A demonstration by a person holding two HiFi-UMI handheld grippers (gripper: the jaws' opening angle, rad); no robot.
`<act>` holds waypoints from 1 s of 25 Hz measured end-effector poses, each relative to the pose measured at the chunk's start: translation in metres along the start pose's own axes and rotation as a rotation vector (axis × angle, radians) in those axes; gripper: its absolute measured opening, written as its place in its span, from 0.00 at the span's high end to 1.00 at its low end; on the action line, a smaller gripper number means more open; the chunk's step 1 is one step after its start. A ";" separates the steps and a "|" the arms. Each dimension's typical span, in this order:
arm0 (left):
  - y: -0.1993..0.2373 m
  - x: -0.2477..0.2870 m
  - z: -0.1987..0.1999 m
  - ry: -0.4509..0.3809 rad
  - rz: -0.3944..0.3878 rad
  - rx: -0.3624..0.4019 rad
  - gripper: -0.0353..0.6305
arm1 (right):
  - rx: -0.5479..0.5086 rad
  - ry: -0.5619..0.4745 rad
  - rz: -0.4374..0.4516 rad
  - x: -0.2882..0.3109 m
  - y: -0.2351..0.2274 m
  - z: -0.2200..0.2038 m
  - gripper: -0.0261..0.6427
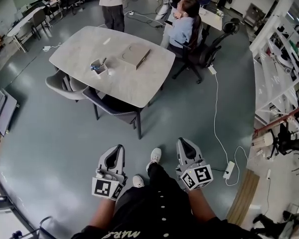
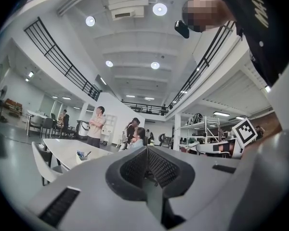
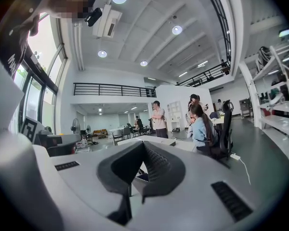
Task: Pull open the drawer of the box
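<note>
Overview from the head view: left gripper (image 1: 120,148) and right gripper (image 1: 182,142) are held low on either side of the wearer's legs, each with its jaws pressed together and nothing between them, as both gripper views confirm. The box (image 1: 136,55), tan and flat, lies on the grey table (image 1: 139,86) well apart from both grippers; its drawer cannot be made out at this range. A white pen holder (image 1: 98,67) stands near the box on its left. Two chairs are tucked against the table's near edge: a grey chair (image 1: 64,85) and a dark chair (image 1: 113,107), the latter lying between the wearer and the box. A seated person (image 1: 182,30) in a black office chair (image 1: 208,50) occupies the far right corner, and a standing person (image 1: 111,4) the far side. A power strip (image 1: 229,170) with its white cable lies on the floor beside shelving (image 1: 284,59) at right.
</note>
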State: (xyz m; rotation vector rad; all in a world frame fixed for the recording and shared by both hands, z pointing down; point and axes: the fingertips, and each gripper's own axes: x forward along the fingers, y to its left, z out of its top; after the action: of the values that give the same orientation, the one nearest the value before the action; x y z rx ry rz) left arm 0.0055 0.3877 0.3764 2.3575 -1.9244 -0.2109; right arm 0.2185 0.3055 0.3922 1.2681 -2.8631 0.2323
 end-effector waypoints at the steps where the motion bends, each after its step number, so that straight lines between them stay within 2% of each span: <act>1: 0.001 0.005 0.002 -0.017 -0.005 -0.003 0.92 | 0.001 0.001 -0.002 0.004 -0.002 -0.001 0.97; 3: 0.003 0.017 0.006 -0.060 -0.013 -0.010 0.92 | 0.003 0.002 0.000 0.013 -0.009 -0.002 0.97; 7: 0.015 0.041 -0.012 0.034 0.021 -0.009 0.92 | 0.011 -0.001 0.010 0.040 -0.029 0.000 0.97; 10: 0.025 0.070 -0.016 0.057 0.035 -0.002 0.92 | 0.016 -0.003 0.014 0.067 -0.047 0.004 0.97; 19: 0.059 0.174 -0.011 0.047 0.091 0.013 0.92 | 0.022 -0.013 0.039 0.155 -0.116 0.023 0.97; 25: 0.069 0.220 -0.010 0.038 0.132 0.017 0.92 | 0.033 -0.004 0.086 0.198 -0.148 0.025 0.97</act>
State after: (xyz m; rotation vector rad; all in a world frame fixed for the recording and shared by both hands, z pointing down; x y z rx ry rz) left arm -0.0161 0.1581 0.3867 2.2165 -2.0623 -0.1398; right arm 0.1957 0.0582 0.4000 1.1528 -2.9325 0.2781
